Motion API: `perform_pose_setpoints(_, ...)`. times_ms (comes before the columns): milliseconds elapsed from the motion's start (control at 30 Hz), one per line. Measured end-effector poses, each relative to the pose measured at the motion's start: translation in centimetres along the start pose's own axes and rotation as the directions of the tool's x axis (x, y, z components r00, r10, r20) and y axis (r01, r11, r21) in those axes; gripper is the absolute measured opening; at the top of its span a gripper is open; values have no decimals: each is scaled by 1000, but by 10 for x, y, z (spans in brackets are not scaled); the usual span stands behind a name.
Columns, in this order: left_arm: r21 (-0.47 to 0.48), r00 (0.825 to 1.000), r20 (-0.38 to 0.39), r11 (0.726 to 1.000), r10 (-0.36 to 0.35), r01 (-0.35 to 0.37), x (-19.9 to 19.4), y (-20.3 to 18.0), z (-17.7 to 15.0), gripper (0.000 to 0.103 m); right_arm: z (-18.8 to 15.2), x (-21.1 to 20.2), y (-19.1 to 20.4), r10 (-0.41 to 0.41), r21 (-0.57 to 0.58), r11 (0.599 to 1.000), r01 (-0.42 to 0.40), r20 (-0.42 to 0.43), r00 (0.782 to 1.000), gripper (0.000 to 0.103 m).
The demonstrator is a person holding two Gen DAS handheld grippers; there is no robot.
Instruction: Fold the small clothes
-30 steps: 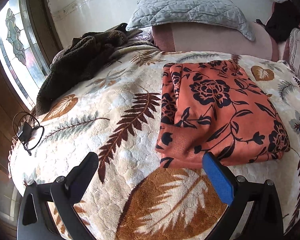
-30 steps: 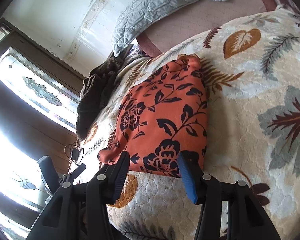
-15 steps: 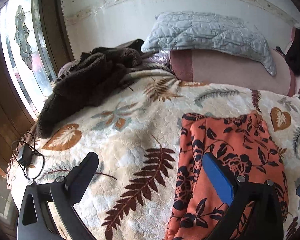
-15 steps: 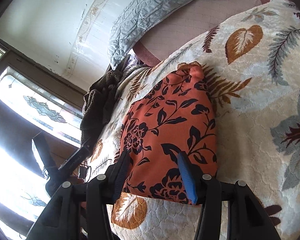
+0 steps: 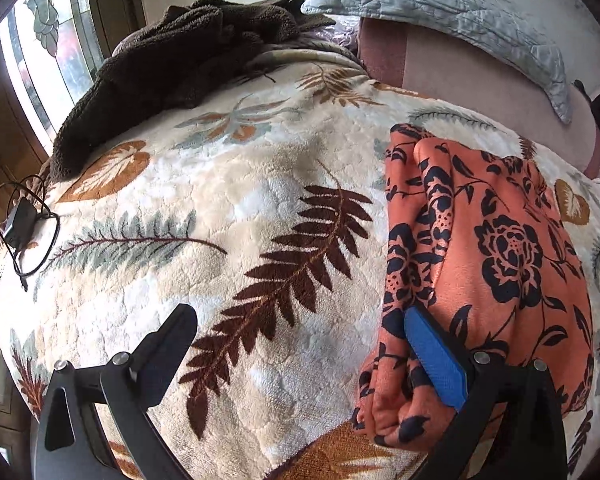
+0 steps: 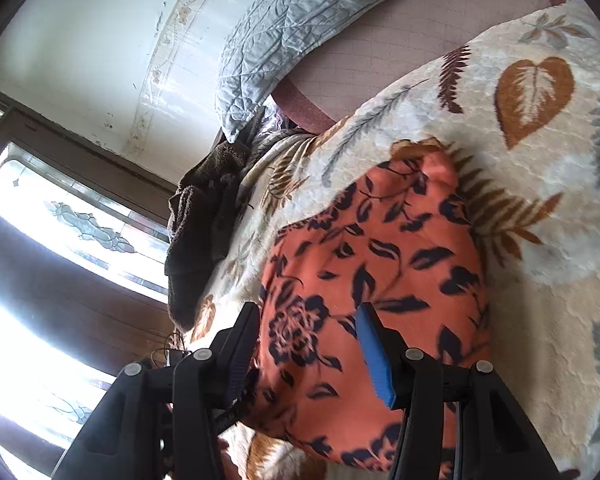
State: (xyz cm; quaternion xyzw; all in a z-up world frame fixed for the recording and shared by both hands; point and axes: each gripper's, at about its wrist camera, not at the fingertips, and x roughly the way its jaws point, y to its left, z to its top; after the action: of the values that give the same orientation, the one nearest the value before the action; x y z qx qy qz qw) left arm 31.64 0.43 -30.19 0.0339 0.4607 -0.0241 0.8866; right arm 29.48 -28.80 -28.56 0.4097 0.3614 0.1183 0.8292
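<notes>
I see a big blanket (image 5: 228,200) with leaves on it across the middle. A brown towel (image 5: 172,64) lies at the upper left. A grey pillow (image 5: 440,4) sits along the top. A black cord (image 5: 20,228) curls at the left edge, by a window (image 5: 52,52).

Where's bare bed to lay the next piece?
Free: the blanket between the orange garment and the charger, below the brown throw. Crowded: the throw's corner and the pillow end.
</notes>
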Motion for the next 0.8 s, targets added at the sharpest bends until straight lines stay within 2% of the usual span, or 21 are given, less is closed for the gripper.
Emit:
perform_pose_setpoints(67,11,1000,22,1000,-3,2,-7,3,2,103,19,29,16,-26,-16,1000,26,-31,999,54)
perform_pose_setpoints(167,2,999,8,999,-43,43,-6,11,8,103,36,78,32,-38,-9,999,37,-100,994,54)
perform_pose_setpoints(233,0,999,-19,999,-37,37,-1,14,8,103,40,111,35,-43,10,999,45,-142,989,43)
perform_pose_setpoints(267,9,999,-33,999,-33,34,2,13,7,103,41,131,36,-61,8,998,63,-183,981,26)
perform_pose_setpoints(300,24,999,-45,999,-21,23,5,12,5,103,41,151,34,-95,0,995,98,-221,971,20)
perform_pose_setpoints(333,40,999,-54,999,-1,3,8,11,3,103,41,169,31,-137,-9,990,139,-248,959,20)
perform_pose_setpoints(367,56,998,-59,998,20,-17,12,10,2,103,40,185,26,-173,-14,984,176,-257,951,16)
perform_pose_setpoints(400,74,997,-64,997,40,-35,17,9,0,103,40,194,21,-184,-2,982,190,-252,950,13)
perform_pose_setpoints(467,83,996,-82,996,46,-39,24,10,1,103,43,195,17,-179,40,980,193,-227,957,13)
perform_pose_setpoints(567,63,996,-81,998,24,-19,23,14,3,103,42,179,30,-189,4,981,194,-209,960,13)
perform_pose_setpoints(700,66,1000,-14,998,-2,3,7,11,5,103,33,125,47,-130,-42,991,125,-161,978,15)
perform_pose_setpoints(800,75,999,43,997,-22,19,-8,7,4,103,19,77,57,-161,-122,982,147,-113,981,18)
